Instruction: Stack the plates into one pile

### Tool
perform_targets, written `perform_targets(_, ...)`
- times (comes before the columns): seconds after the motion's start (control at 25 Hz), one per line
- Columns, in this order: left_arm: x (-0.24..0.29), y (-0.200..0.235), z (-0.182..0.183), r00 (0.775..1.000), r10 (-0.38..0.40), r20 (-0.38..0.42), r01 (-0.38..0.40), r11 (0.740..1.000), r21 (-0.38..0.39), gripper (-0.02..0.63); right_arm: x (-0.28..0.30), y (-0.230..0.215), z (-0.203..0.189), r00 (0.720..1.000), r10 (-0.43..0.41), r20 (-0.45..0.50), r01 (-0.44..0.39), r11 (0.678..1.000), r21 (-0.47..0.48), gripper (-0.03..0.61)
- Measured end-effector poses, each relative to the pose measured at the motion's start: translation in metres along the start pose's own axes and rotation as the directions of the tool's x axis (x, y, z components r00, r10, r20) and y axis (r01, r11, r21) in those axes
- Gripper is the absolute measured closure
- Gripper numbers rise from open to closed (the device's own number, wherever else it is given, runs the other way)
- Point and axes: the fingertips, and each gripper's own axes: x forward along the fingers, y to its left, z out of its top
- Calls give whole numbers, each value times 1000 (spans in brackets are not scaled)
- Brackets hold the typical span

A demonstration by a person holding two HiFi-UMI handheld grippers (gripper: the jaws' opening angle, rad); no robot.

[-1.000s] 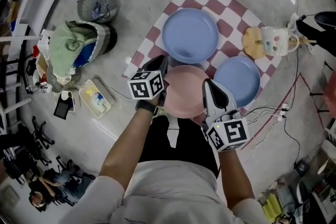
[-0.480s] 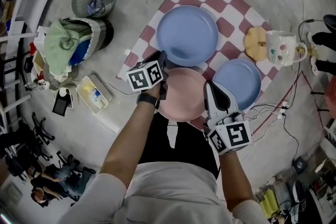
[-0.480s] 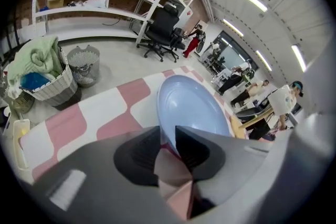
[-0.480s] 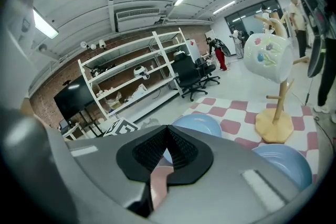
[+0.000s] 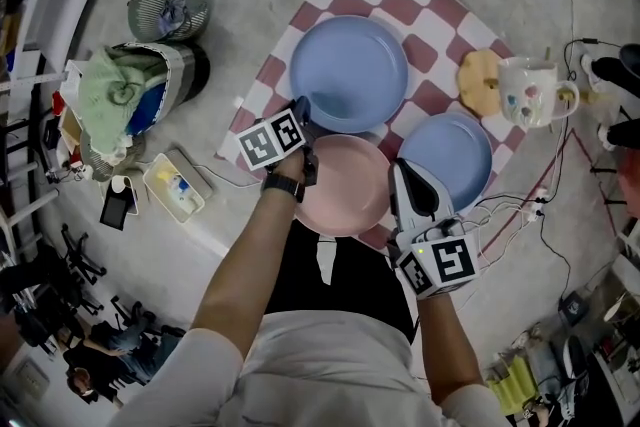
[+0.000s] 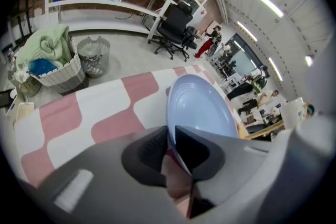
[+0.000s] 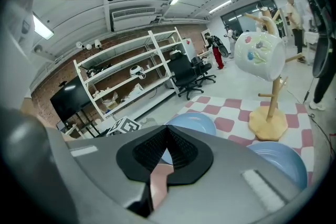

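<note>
Left gripper (image 6: 170,136): jaws shut tight on the left rim of the pink plate (image 5: 345,185), with a pink sliver showing between them. Right gripper (image 7: 167,136): jaws clamped the same way on the opposite rim. The pink plate sits between the 2 grippers, held by both, close in front of the person.

Just past the left gripper's tips is a large blue plate (image 5: 349,73), flat on a red-and-white checkered cloth (image 5: 432,50). Ahead and to the right of the right gripper is a smaller blue plate (image 5: 447,153), also on the cloth, its edge just beside the pink plate. Beyond that plate stands a wooden mug tree (image 7: 269,123) with 1 white spotted mug (image 7: 257,55) hung on it.

Off to the left gripper's left, on bare floor, is a laundry basket (image 6: 55,73) with green cloth in it. A wire bin (image 6: 93,55) stands just beside it.
</note>
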Motion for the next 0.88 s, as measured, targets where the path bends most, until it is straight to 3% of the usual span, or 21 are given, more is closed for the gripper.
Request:
perform_targets(0.16, 1, -1, 8, 999, -22, 27, 24, 996, -89, 580, -5, -1, -1, 1000, -10, 4, 10, 1000, 6, 569)
perform_targets(0.48, -10, -11, 29, 993, -89, 82, 100, 987, -129, 580, -15, -1, -4, 999, -30, 16, 29, 999, 23, 569)
perform_targets(0.88, -57, -21, 35, 982, -162, 92, 171, 981, -90, 574, -37, 11, 3, 996, -60, 66, 58, 998, 30, 569)
